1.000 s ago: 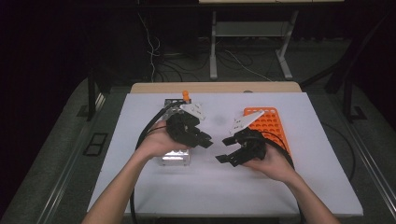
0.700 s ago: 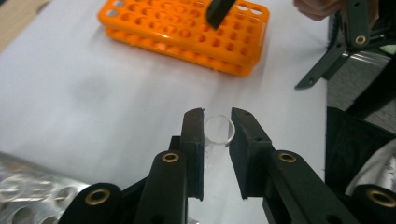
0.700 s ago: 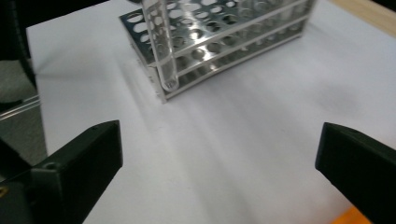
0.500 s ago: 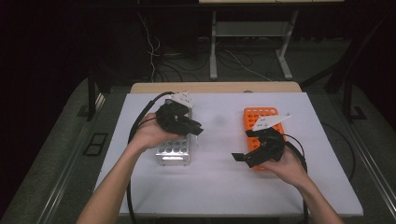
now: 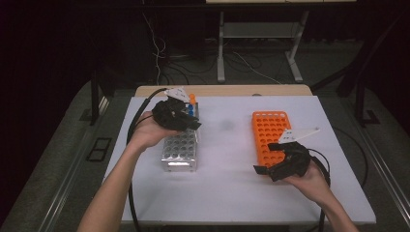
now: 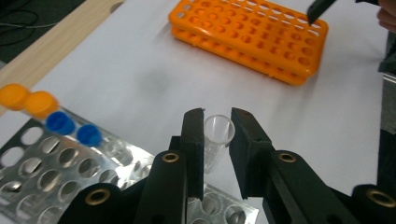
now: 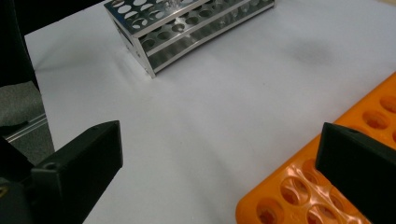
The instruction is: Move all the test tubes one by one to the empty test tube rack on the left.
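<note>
Clear tube sits btwn left tongs, gripped above steel rack. Right tongs spread wide, empty, at orange rack. Transfer just begun; orange rack has no tubes yet.

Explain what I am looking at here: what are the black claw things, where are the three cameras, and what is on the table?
A person holds a two-jaw hand tool in each hand; no robot arm is involved. The high view looks down from above: the left gripper is over a metal tube rack, and the right gripper is beside an orange rack on the white table. The other two cameras ride on the grippers and look along their jaws. The left gripper view shows a clear open tube between jaws that stand close on either side of it; whether they grip it is unclear. Orange and blue capped tubes stand in the metal rack. The right gripper's jaws are wide apart, holding nothing.
</note>
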`<control>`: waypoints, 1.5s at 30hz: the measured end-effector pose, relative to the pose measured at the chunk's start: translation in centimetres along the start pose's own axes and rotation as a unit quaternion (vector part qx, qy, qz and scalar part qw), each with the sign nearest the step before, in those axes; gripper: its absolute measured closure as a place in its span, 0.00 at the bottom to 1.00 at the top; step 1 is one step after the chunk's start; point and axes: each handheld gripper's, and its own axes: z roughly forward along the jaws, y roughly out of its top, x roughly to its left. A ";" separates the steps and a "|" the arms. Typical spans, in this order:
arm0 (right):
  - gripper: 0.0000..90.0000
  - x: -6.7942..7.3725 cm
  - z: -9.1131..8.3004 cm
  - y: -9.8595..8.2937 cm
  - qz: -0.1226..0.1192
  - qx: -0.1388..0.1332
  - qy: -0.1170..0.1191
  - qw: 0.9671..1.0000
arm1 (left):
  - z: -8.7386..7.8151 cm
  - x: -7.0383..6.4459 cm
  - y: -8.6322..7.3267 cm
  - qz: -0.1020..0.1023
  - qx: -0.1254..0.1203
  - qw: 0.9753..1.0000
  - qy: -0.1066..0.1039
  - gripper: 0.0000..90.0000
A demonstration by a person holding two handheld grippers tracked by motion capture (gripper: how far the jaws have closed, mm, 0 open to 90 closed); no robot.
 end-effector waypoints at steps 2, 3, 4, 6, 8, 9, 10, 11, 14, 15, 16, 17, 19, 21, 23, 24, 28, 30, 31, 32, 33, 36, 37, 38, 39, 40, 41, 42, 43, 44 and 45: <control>0.00 0.0 -0.1 -0.3 0.003 0.003 -0.002 1.000 | -0.2 0.4 -0.1 -0.004 -0.001 1.000 0.009 0.83; 0.00 -0.1 -0.1 -0.4 0.004 0.002 -0.002 1.000 | -0.3 0.6 -0.1 -0.006 -0.002 1.000 0.013 0.83; 0.00 0.0 -0.2 -0.6 0.006 0.003 -0.002 1.000 | -0.4 0.8 -0.1 -0.007 -0.004 1.000 0.017 0.83; 0.00 0.0 -0.3 -0.9 0.008 0.003 -0.002 1.000 | -0.6 1.1 -0.2 -0.011 -0.006 1.000 0.025 0.83; 0.00 0.1 -0.3 -1.1 0.009 0.004 -0.002 1.000 | -0.6 1.5 -0.2 -0.015 -0.006 0.999 0.031 0.83; 0.00 0.1 -0.3 -1.3 0.009 0.004 -0.002 1.000 | -0.5 1.7 -0.3 -0.015 -0.007 0.999 0.035 0.83; 0.00 0.1 -0.3 -1.3 0.010 0.005 -0.002 1.000 | -0.5 1.9 -0.3 -0.017 -0.008 0.999 0.037 0.83; 0.00 0.2 -0.2 -1.4 0.009 0.007 -0.001 1.000 | -0.4 2.1 -0.3 -0.019 -0.009 0.999 0.039 0.83; 0.00 0.2 -0.2 -1.6 0.010 0.010 -0.003 1.000 | -0.2 2.7 -0.5 -0.023 -0.008 0.999 0.045 0.83; 0.00 0.2 -0.2 -1.6 0.010 0.010 -0.003 1.000 | -0.1 2.8 -0.5 -0.025 -0.007 0.999 0.047 0.83; 0.00 0.2 -0.3 -1.7 0.010 0.010 -0.003 1.000 | 0.0 3.0 -0.6 -0.025 -0.005 0.998 0.050 0.83; 0.00 0.2 -0.3 -1.7 0.012 0.009 -0.004 1.000 | 0.1 3.1 -0.6 -0.027 -0.006 0.998 0.051 0.83; 0.00 0.2 -0.4 -1.9 0.012 0.009 -0.004 1.000 | 0.3 3.4 -0.7 -0.030 -0.004 0.998 0.052 0.83; 0.00 0.2 -0.5 -2.1 0.014 0.009 -0.004 1.000 | 0.5 3.5 -0.8 -0.033 -0.005 0.998 0.052 0.83; 0.00 0.2 -0.7 -2.4 0.016 0.008 -0.006 1.000 | 0.7 3.7 -0.9 -0.032 -0.005 0.998 0.052 0.83; 0.00 0.2 -0.8 -2.5 0.017 0.007 -0.006 1.000 | 0.8 3.7 -1.0 -0.033 -0.006 0.998 0.052 0.83; 0.00 0.2 -1.2 -3.1 0.023 -0.001 -0.007 1.000 | 1.3 3.7 -1.2 -0.031 -0.003 0.998 0.051 0.83; 0.00 0.3 -1.3 -3.4 0.027 -0.004 -0.009 1.000 | 1.6 3.7 -1.3 -0.030 0.000 0.998 0.051 0.83; 0.00 0.3 -1.4 -3.6 0.027 -0.007 -0.010 1.000 | 1.8 3.7 -1.4 -0.031 0.000 0.998 0.050 0.83; 0.00 0.3 -1.5 -3.7 0.028 -0.010 -0.011 1.000 | 1.9 3.7 -1.4 -0.030 0.001 0.998 0.049 0.83; 0.00 0.3 -1.6 -3.9 0.031 -0.011 -0.012 0.999 | 2.0 3.7 -1.5 -0.030 0.001 0.998 0.049 0.83; 0.00 0.3 -1.9 -4.4 0.033 -0.021 -0.015 0.999 | 2.6 3.6 -1.8 -0.030 0.003 0.998 0.050 0.83; 0.00 0.3 -1.9 -4.5 0.034 -0.023 -0.016 0.999 | 2.8 3.5 -1.9 -0.028 0.007 0.998 0.051 0.83; 0.00 0.3 -2.0 -4.7 0.037 -0.027 -0.017 0.999 | 2.9 3.5 -2.0 -0.030 0.007 0.998 0.051 0.83; 0.00 0.3 -2.1 -4.8 0.037 -0.028 -0.018 0.999 | 3.0 3.5 -2.1 -0.031 0.008 0.998 0.051 0.83; 0.00 0.3 -2.2 -5.0 0.037 -0.030 -0.020 0.999 | 3.1 3.6 -2.2 -0.032 0.009 0.998 0.051 0.83; 0.00 0.3 -2.2 -5.2 0.037 -0.033 -0.021 0.999 | 3.2 3.6 -2.3 -0.035 0.008 0.998 0.050 0.83; 0.00 0.2 -2.3 -5.3 0.038 -0.034 -0.022 0.998 | 3.3 3.6 -2.3 -0.036 0.010 0.998 0.050 0.83; 0.00 0.2 -2.4 -5.5 0.039 -0.036 -0.024 0.998 | 3.3 3.6 -2.4 -0.039 0.010 0.998 0.048 0.82; 0.00 0.2 -2.5 -5.7 0.041 -0.037 -0.024 0.998 | 3.4 3.6 -2.5 -0.046 0.011 0.998 0.046 0.82; 0.00 0.2 -2.5 -5.8 0.042 -0.038 -0.025 0.998 | 3.4 3.6 -2.5 -0.050 0.011 0.998 0.042 0.81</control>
